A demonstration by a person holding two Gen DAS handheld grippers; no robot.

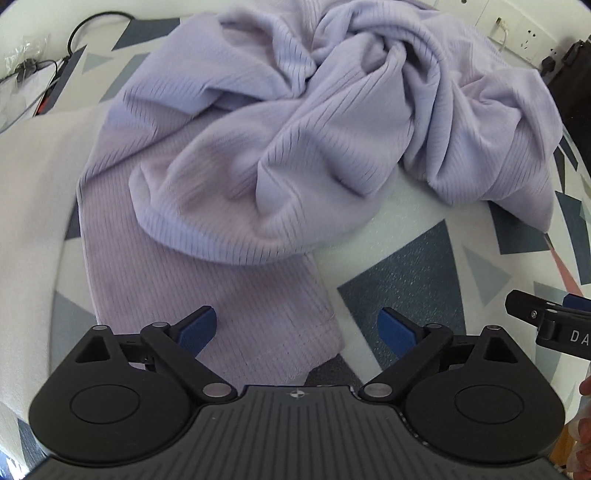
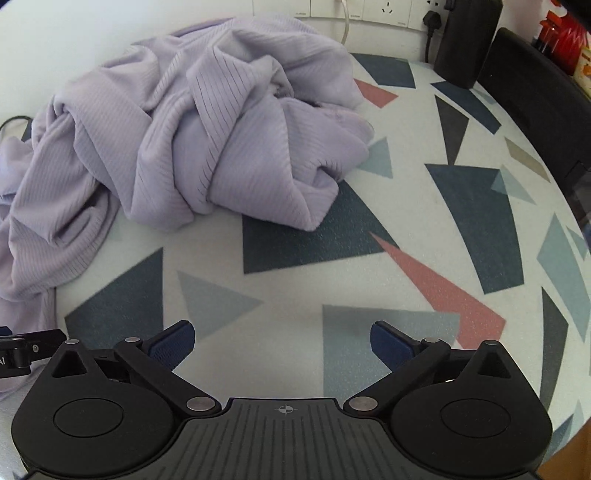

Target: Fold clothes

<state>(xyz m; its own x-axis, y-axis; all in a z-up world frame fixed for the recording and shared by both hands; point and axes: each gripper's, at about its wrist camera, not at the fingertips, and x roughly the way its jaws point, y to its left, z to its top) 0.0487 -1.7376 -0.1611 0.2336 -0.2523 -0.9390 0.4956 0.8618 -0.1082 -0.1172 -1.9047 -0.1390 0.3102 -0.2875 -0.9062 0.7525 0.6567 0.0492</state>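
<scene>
A lilac ribbed garment (image 1: 280, 140) lies crumpled in a heap on the patterned table (image 1: 402, 280), with one flat part trailing toward me. My left gripper (image 1: 297, 330) is open, its blue pads (image 1: 197, 328) spread over that trailing hem, nothing held. The right wrist view shows the same garment (image 2: 207, 147) bunched at the upper left. My right gripper (image 2: 282, 341) stands open over bare table (image 2: 295, 280), well short of the cloth. The right gripper's finger (image 1: 546, 321) shows at the left view's right edge, and part of the left gripper (image 2: 22, 350) at the other view's left edge.
A white cloth (image 1: 33, 206) lies to the left of the garment. Cables and a plastic bag (image 1: 29, 62) sit at the far left. Wall sockets (image 2: 388, 11), a plug and a black box (image 2: 465, 40) line the back edge. A dark chair (image 2: 535, 96) stands on the right.
</scene>
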